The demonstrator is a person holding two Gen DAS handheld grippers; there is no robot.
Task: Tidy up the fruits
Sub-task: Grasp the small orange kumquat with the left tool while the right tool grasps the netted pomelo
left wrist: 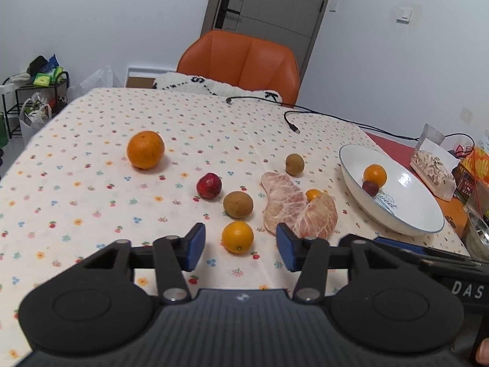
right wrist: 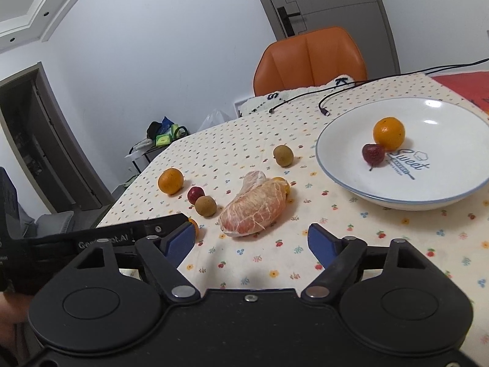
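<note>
The left gripper [left wrist: 240,246] has its 2 fingers released around the small orange [left wrist: 237,236], not yet touching it, while the right gripper [right wrist: 252,240], also released and empty, points at the peeled pomelo piece [right wrist: 253,209] lying just ahead, its long axis slanting toward the white bowl [right wrist: 342,180].

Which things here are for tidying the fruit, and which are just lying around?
For the job: big orange, small orange, red fruit, brown fruits, peeled pomelo pieces, white bowl.

Lying about: black cable, orange chair, snack bag.
</note>
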